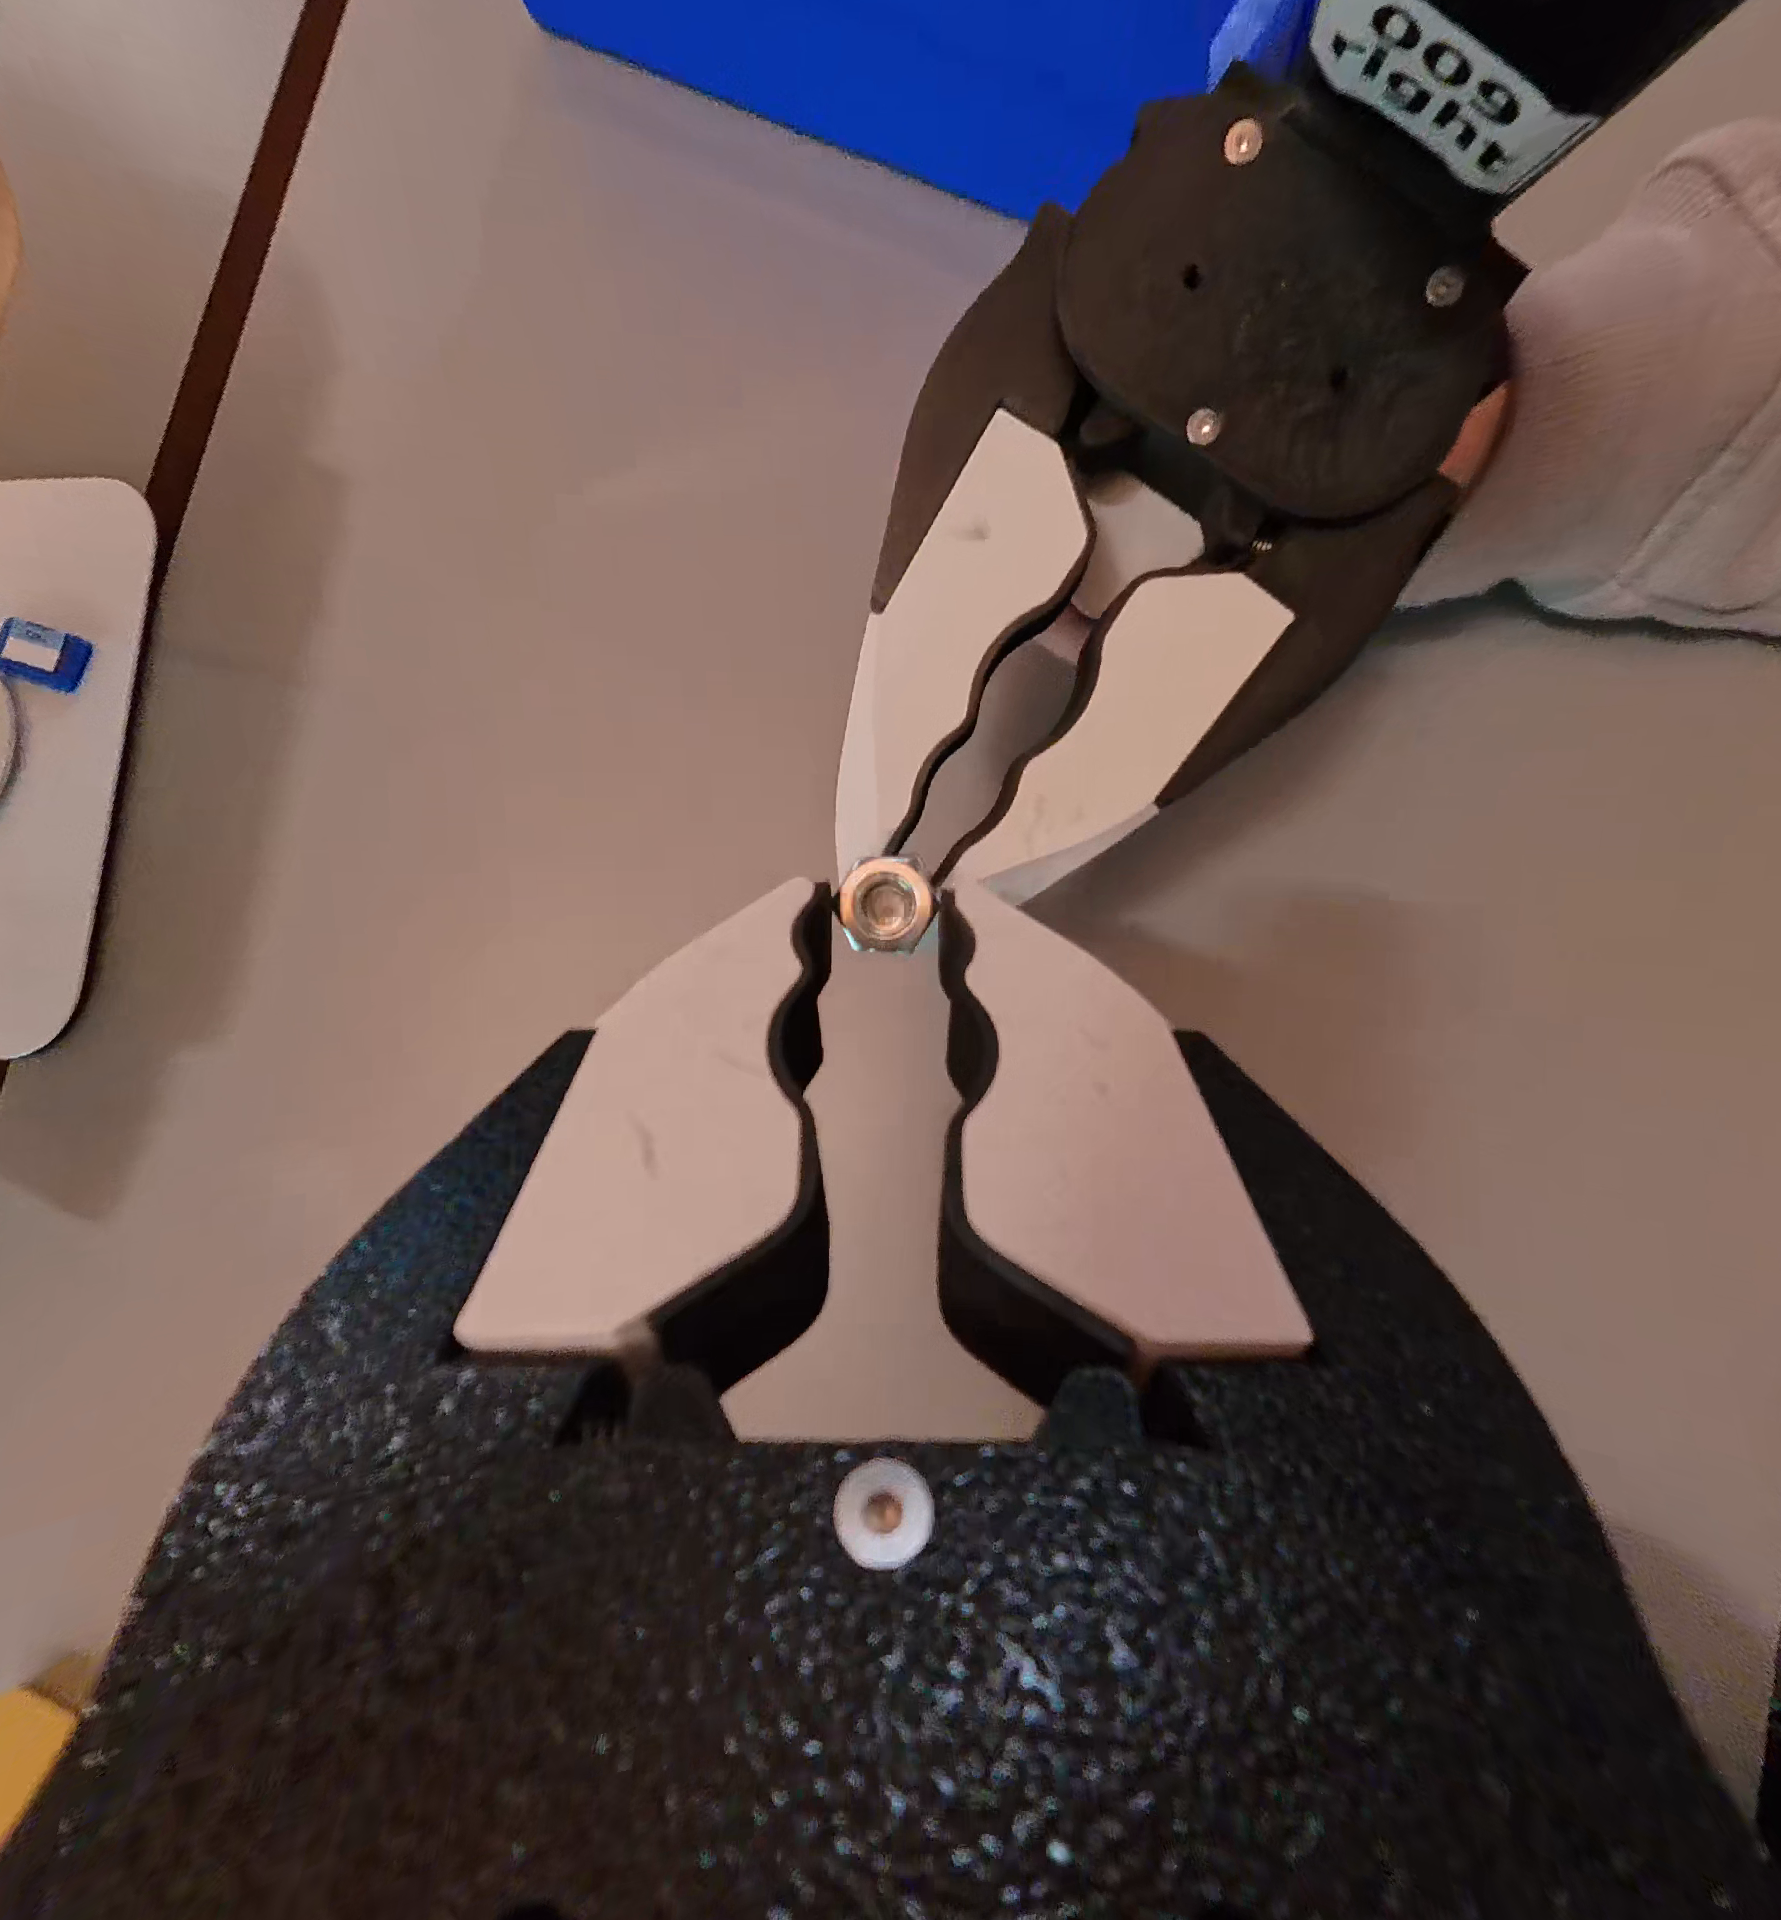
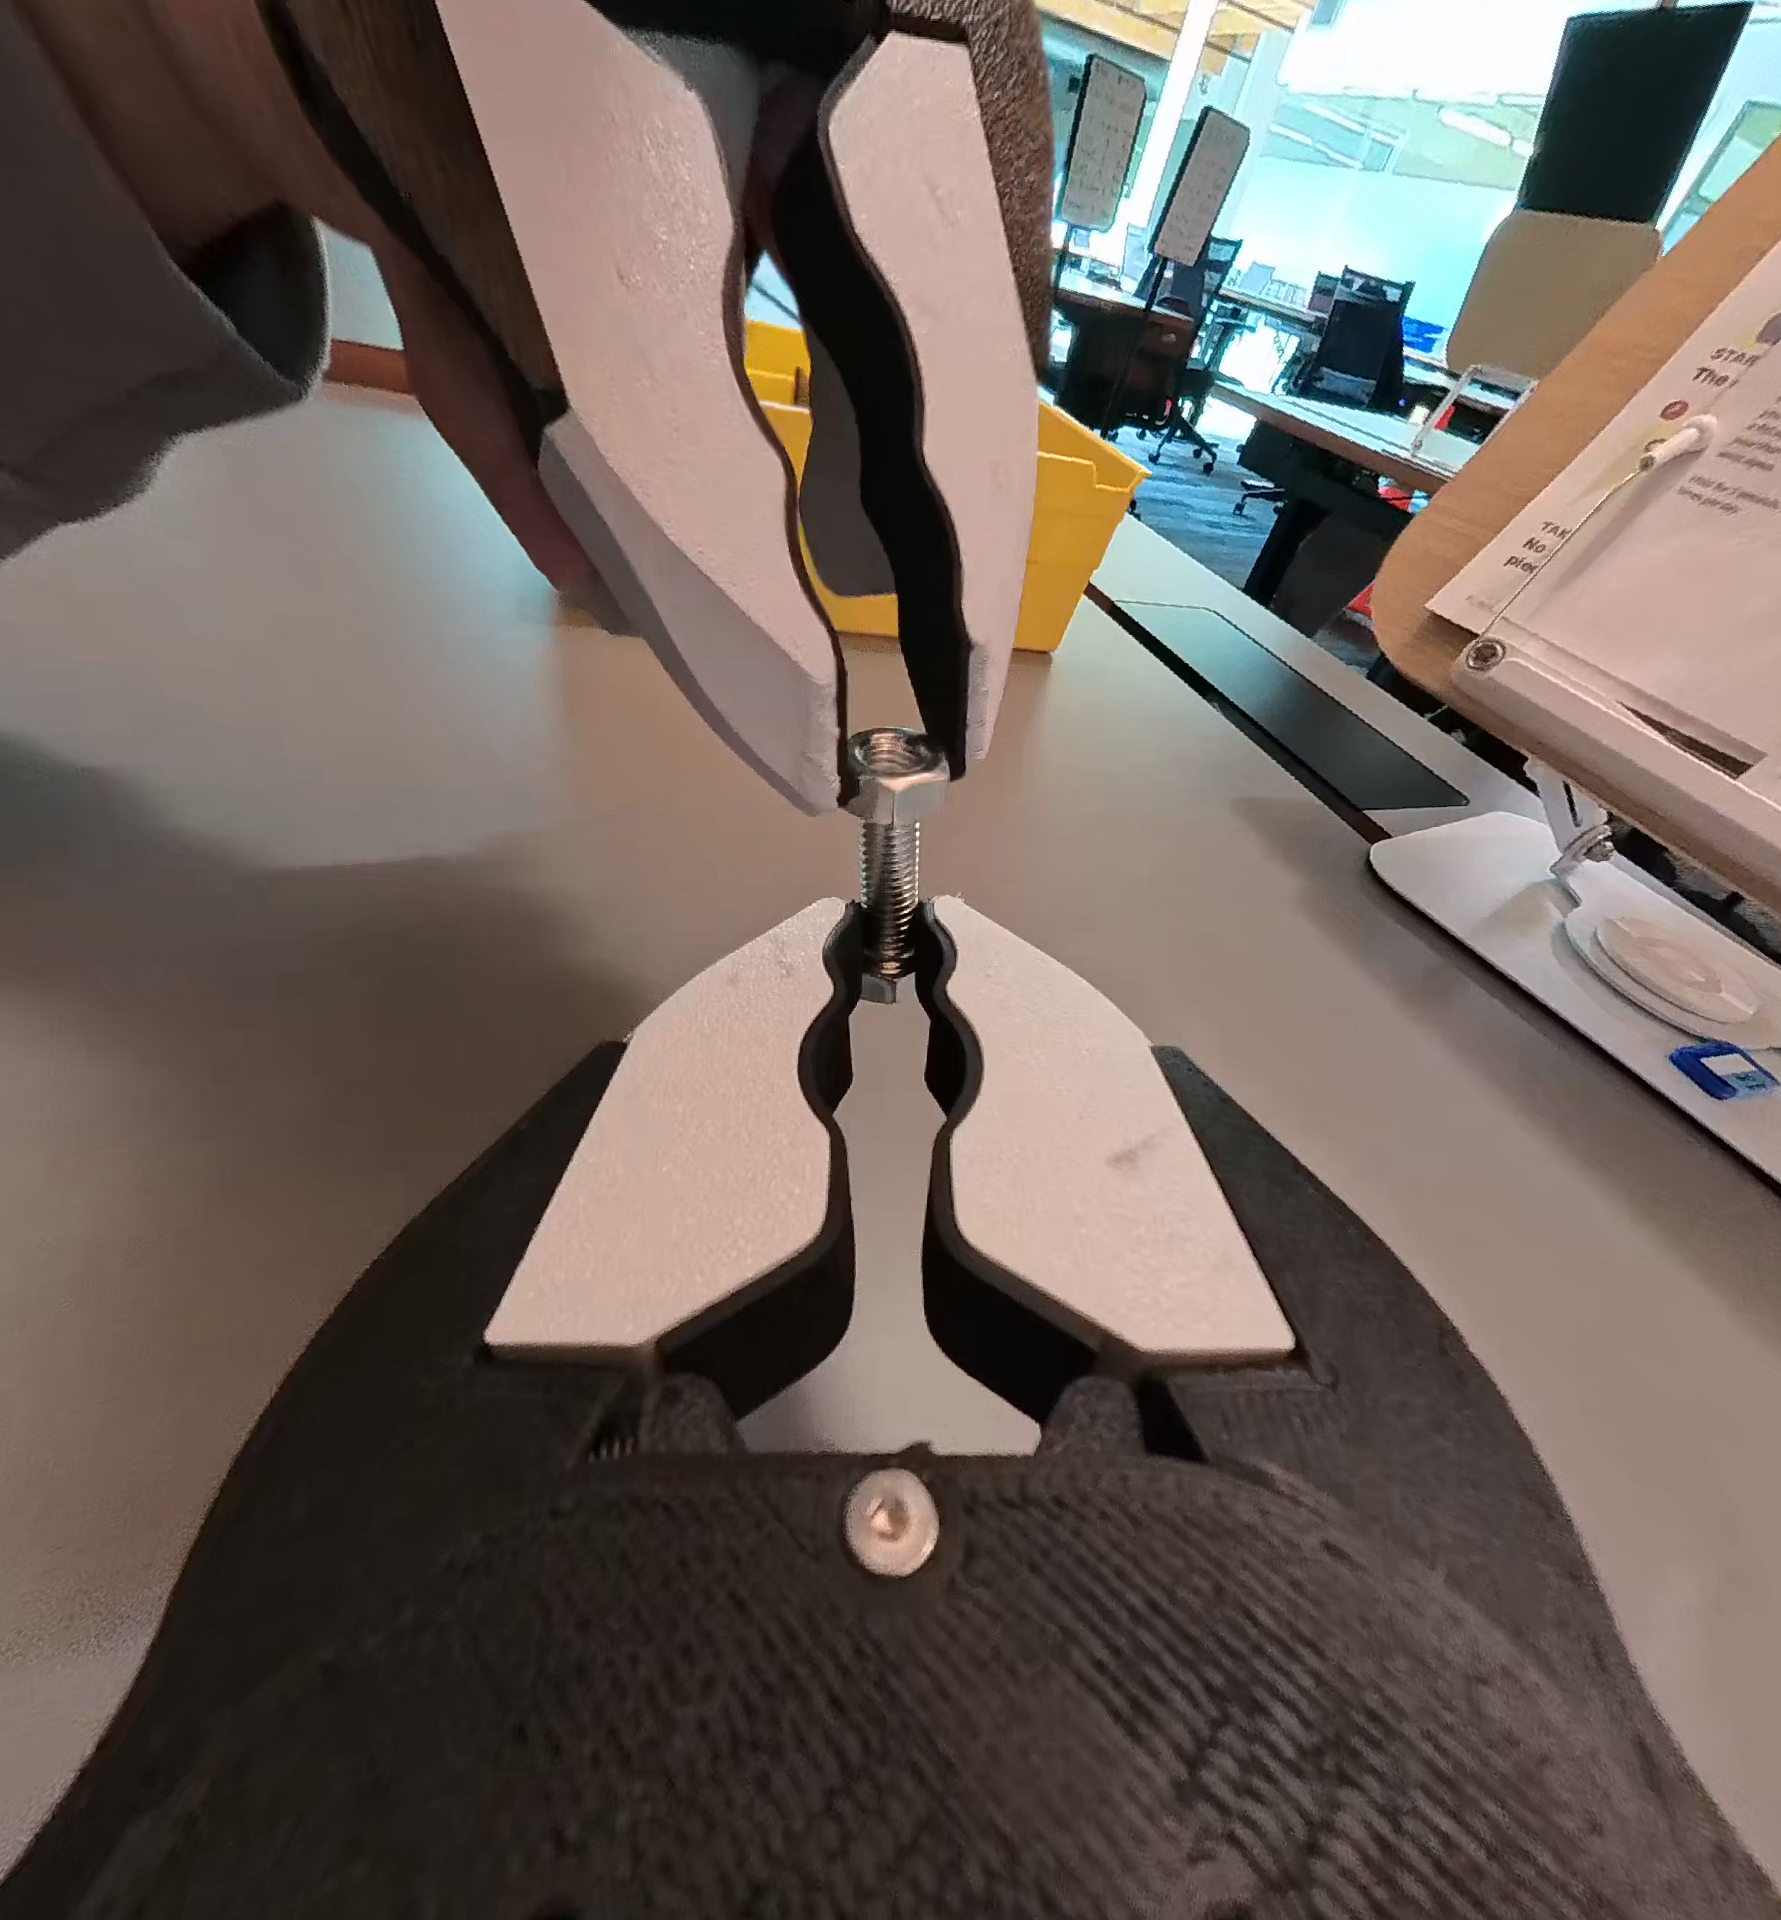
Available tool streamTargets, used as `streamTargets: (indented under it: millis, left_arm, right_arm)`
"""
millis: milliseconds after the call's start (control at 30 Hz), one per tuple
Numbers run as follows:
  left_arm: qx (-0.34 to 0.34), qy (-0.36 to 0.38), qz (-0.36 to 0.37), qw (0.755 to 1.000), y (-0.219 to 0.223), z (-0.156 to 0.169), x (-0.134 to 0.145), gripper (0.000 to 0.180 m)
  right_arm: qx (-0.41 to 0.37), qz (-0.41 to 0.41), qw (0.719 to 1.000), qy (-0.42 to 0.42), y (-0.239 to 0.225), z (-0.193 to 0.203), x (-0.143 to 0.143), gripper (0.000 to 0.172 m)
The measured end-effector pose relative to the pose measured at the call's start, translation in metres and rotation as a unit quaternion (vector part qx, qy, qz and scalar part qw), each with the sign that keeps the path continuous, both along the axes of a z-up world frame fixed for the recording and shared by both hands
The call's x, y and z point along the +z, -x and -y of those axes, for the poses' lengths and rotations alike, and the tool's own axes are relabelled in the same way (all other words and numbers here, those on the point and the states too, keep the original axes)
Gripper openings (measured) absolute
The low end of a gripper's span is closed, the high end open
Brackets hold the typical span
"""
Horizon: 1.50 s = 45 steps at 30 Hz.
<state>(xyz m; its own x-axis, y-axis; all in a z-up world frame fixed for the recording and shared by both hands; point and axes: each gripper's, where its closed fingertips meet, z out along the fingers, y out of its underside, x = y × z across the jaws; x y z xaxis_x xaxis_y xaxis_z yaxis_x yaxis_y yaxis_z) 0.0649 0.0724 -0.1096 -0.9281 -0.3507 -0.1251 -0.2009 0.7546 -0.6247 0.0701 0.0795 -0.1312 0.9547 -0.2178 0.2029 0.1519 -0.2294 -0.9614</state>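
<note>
A silver bolt (image 2: 886, 878) stands upright above the grey table (image 2: 346, 727), with a silver hex nut (image 2: 896, 779) on its top end. In the right wrist view, my right gripper (image 2: 888, 920) is shut on the bolt's threaded shaft, and the bolt head shows just below the pads. My left gripper (image 2: 896, 769) comes down from above and is shut on the nut. In the left wrist view, the nut (image 1: 884, 912) shows end-on between my left gripper's (image 1: 884, 904) pads. The right gripper (image 1: 917, 862) reaches in from the upper right, under the nut.
A yellow bin (image 2: 1073, 520) stands behind the grippers. A blue box (image 1: 917, 94) is at the far edge. A white stand base (image 2: 1488, 894) holding a board with papers is to the right, with a small blue card (image 2: 1722, 1081) on it. A gloved hand (image 1: 1675, 416) holds the right gripper. The tips of both grippers are at nearly the same place.
</note>
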Motion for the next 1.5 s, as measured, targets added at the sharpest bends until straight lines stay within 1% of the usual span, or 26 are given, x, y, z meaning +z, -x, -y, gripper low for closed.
streamTargets:
  millis: [167,300,467,633,700,767,867,1100,1300,1500]
  left_arm:
    - [0.002,-0.027,-0.003,1.000,0.001,-0.001,-0.003,0.019]
    - [0.000,-0.015,-0.002,1.000,0.001,0.000,-0.002,0.019]
    - [0.000,0.040,-0.003,0.999,0.001,0.003,0.005,0.019]
    - [0.003,0.134,0.000,0.991,0.000,0.008,0.020,0.019]
    - [0.003,0.151,0.001,0.989,-0.001,0.009,0.022,0.019]
    - [0.002,0.140,0.001,0.990,0.000,0.008,0.020,0.019]
    - [-0.002,0.130,0.008,0.991,0.000,0.007,0.019,0.019]
    - [-0.004,0.147,0.010,0.989,0.000,0.009,0.021,0.019]
    - [-0.005,0.140,0.011,0.990,0.000,0.008,0.020,0.019]
    - [-0.003,0.126,0.018,0.992,-0.002,0.006,0.016,0.027]
  right_arm:
    - [-0.002,0.012,1.000,0.016,0.001,-0.001,-0.003,0.009]
    - [0.002,0.004,1.000,0.009,0.001,-0.002,-0.002,0.009]
    - [0.010,-0.020,1.000,-0.021,0.002,-0.001,0.005,0.009]
    - [0.028,-0.068,0.994,-0.083,0.004,0.002,0.020,0.009]
    - [0.030,-0.073,0.992,-0.094,0.004,0.002,0.023,0.009]
    - [0.027,-0.064,0.994,-0.082,0.004,0.001,0.020,0.009]
    - [0.031,-0.071,0.993,-0.086,0.005,0.000,0.019,0.009]
    - [0.037,-0.083,0.991,-0.096,0.005,0.001,0.021,0.009]
    - [0.035,-0.080,0.992,-0.089,0.005,0.001,0.020,0.009]
    - [0.035,-0.080,0.993,-0.085,0.005,0.001,0.018,0.009]
